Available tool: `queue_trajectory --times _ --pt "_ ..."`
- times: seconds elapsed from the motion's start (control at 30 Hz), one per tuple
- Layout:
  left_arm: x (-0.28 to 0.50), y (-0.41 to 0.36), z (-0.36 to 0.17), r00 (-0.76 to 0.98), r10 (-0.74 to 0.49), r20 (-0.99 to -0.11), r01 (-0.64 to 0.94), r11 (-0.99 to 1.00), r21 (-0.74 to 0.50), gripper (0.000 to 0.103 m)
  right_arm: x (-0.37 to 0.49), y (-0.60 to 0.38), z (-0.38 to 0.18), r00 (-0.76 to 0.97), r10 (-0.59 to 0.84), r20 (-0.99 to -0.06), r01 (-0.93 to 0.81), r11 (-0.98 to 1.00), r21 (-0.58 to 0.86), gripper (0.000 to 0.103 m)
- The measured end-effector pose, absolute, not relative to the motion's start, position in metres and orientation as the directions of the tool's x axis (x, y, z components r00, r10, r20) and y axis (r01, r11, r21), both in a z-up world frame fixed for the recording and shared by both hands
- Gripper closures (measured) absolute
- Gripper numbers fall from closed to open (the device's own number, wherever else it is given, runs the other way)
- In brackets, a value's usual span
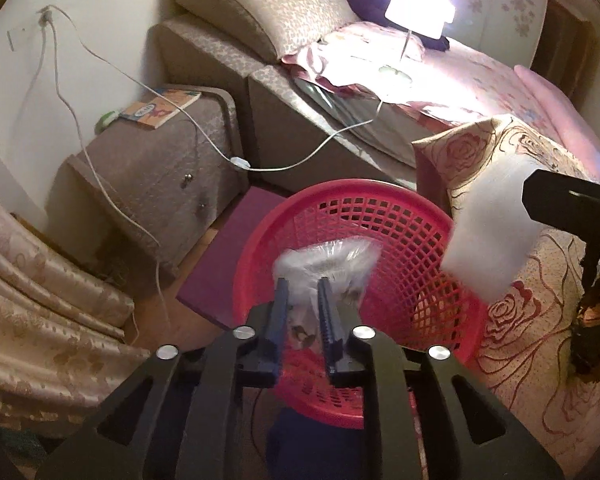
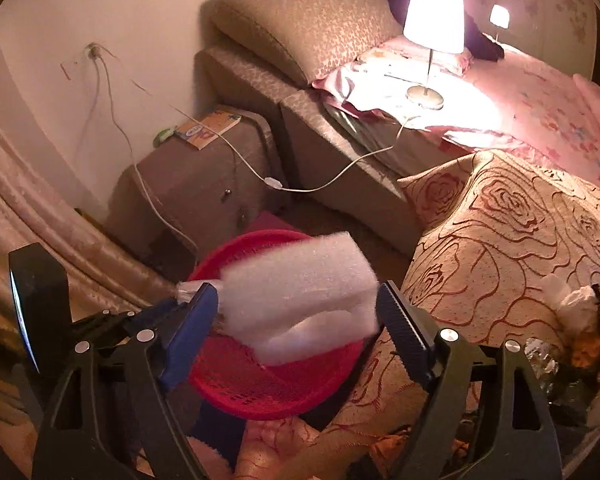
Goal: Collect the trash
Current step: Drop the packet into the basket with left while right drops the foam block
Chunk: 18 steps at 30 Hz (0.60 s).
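A red mesh basket (image 1: 420, 216) stands on the floor beside the bed; it also shows in the right wrist view (image 2: 260, 392). My left gripper (image 1: 303, 292) is over the basket, shut on a clear plastic bag (image 1: 332, 260). My right gripper (image 2: 296, 300) is open over the basket's rim, and a white foam block (image 2: 300, 292) sits blurred between its fingers, not clamped. The foam block also shows in the left wrist view (image 1: 492, 232), by the right gripper's black body (image 1: 572, 204).
A rose-patterned blanket (image 2: 500, 240) covers the bed edge to the right, with crumpled tissue (image 2: 572, 304) and foil wrappers (image 2: 544, 360) on it. A lit lamp (image 2: 434, 20) stands on the bed. A padded nightstand (image 1: 160, 168) with a book, white cables and a curtain (image 1: 40, 300) are to the left.
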<state>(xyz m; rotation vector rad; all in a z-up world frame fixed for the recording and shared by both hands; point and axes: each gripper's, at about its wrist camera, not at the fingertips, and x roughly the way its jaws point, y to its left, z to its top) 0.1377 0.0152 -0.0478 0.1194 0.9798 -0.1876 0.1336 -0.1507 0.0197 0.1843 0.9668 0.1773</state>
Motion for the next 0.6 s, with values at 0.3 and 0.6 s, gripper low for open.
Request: queue_trajectory --times 0.3,0.6 --pt "0.132 0.019 -0.043 0.563 -0.115 -0.818 0.202 0.979 0.002 0.045 0.120 -0.176 0.030 0.580 0.278 -0.765 -0.035 0.948 0.318 0.016" --pt "0.100 0.008 -0.011 0.619 -0.204 -0.759 0.266 0.963 -0.042 0.035 0.068 -0.227 0.060 0.662 0.149 -0.735 0.051 0.969 0.242 0.016"
